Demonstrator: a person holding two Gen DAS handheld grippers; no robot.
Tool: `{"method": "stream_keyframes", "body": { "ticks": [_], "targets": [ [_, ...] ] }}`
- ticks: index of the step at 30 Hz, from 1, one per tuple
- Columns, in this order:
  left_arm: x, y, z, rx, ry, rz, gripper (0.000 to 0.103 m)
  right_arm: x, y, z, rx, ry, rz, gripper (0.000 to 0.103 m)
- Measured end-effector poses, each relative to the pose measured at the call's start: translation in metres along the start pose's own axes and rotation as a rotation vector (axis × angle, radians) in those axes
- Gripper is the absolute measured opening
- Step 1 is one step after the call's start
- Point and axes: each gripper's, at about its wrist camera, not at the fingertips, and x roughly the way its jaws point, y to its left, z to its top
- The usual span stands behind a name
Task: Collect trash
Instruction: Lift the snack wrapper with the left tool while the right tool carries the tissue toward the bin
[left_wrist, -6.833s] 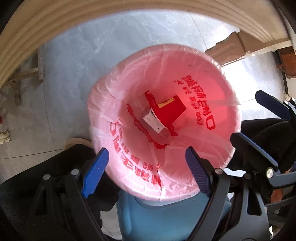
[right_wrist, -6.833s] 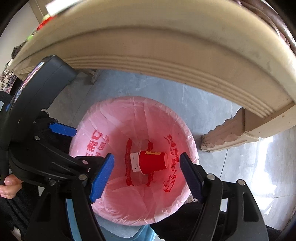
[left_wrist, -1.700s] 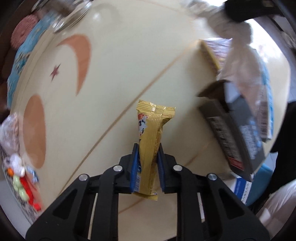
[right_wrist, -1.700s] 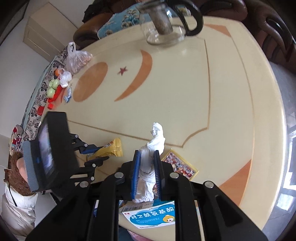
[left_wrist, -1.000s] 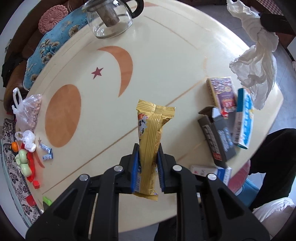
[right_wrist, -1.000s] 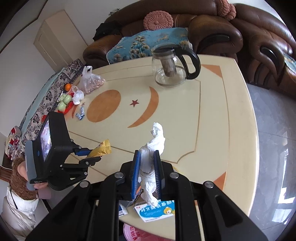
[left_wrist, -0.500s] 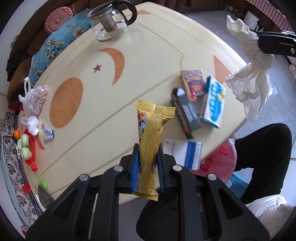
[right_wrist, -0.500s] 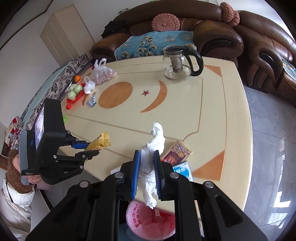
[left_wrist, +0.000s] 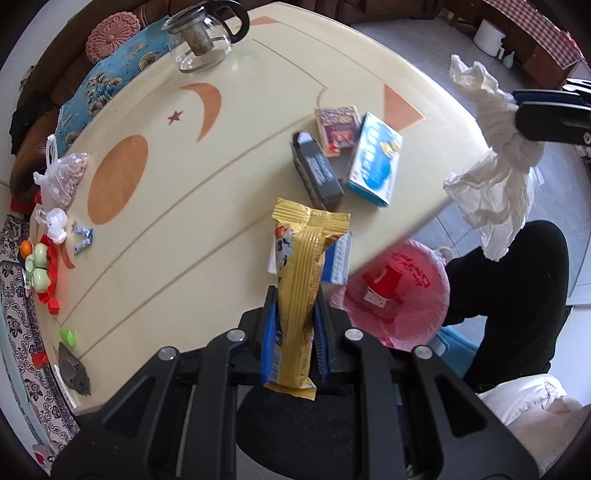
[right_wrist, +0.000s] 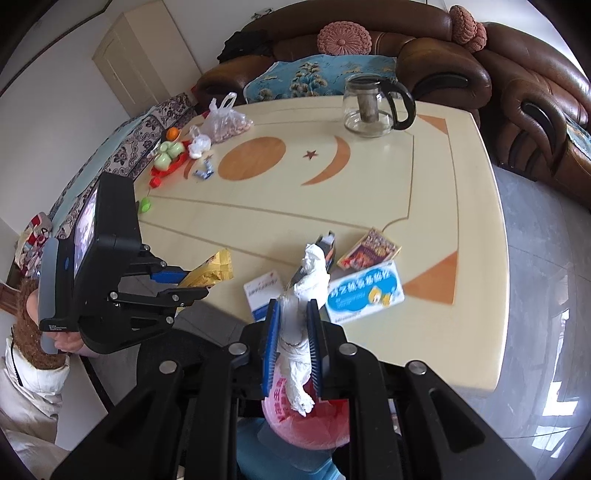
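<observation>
My left gripper (left_wrist: 293, 325) is shut on a gold snack wrapper (left_wrist: 301, 280), which stands up between the blue pads above the table's near edge. My right gripper (right_wrist: 291, 332) is shut on a crumpled white tissue (right_wrist: 303, 317); the same white tissue (left_wrist: 491, 177) hangs at the right of the left wrist view. A bin lined with a pink bag (left_wrist: 406, 295) sits on the floor below the table edge, with a red cup (left_wrist: 384, 280) inside. In the right wrist view the pink bag (right_wrist: 306, 428) shows just under the tissue, and the left gripper (right_wrist: 192, 282) holds the wrapper (right_wrist: 210, 273) at the left.
The cream table (right_wrist: 369, 199) holds a blue-and-white box (right_wrist: 364, 293), a dark carton (left_wrist: 317, 171), a colourful small box (right_wrist: 369, 249), a white box (right_wrist: 264, 291), a glass teapot (right_wrist: 373, 107), and bags and fruit at the far left. A person's black trouser legs (left_wrist: 517, 295) are beside the bin.
Both grippers have drawn back from the table toward its near edge, still holding the wrapper and the tissue. The pink-lined bin has come into view below them.
</observation>
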Motion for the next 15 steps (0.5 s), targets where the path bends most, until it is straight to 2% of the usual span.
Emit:
{"method": "stream_keyframes", "body": {
  "ticks": [10,15],
  "targets": [
    [0.003,-0.031,-0.025,-0.006,-0.002,-0.045,0.019,0.005,0.011,-0.045,-0.014,0.046,0.011,0.016],
    [0.01,-0.05,-0.035,0.01,-0.002,-0.043,0.019,0.014,0.015,-0.067,-0.02,0.076,0.01,0.016]
  ]
}}
